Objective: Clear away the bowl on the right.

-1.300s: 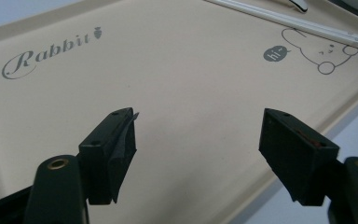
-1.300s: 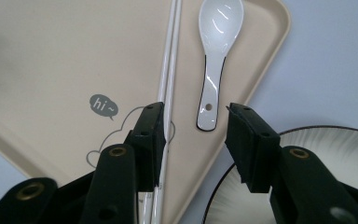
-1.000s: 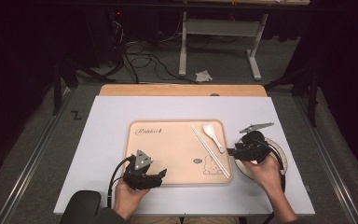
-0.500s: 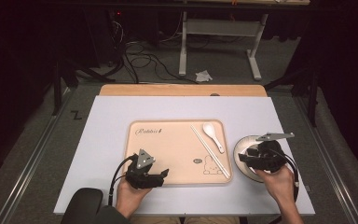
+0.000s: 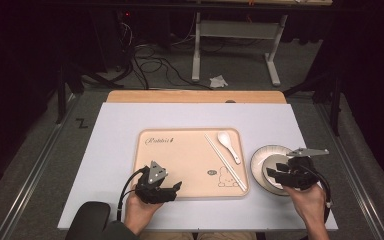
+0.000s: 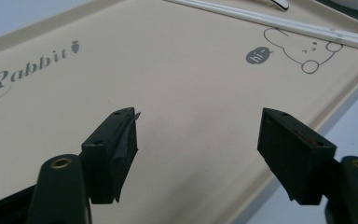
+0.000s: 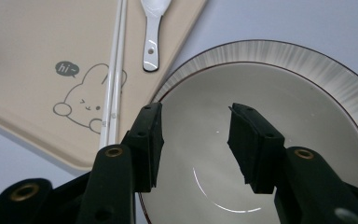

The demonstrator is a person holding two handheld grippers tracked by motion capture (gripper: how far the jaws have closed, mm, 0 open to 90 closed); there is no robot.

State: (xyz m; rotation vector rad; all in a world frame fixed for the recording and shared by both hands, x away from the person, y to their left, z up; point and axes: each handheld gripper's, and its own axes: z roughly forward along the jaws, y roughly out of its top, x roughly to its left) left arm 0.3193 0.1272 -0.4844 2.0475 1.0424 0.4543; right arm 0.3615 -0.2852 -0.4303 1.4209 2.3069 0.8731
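A beige tray printed with "Rabbit" and a bunny lies mid-table. On its right side rest white chopsticks and a white spoon. A plate with a streaked grey rim stands just right of the tray. My right gripper hovers over the plate; its jaws have just been opening and are open with nothing between them. My left gripper stands open over the tray's front edge, and its jaws frame bare tray.
The tray sits on a pale sheet covering the table, with a wooden strip at the far edge. A metal stand and cables are on the dark floor beyond.
My right hand has slid right and slightly nearer, from the tray's right edge to over the plate. The left hand has stayed put.
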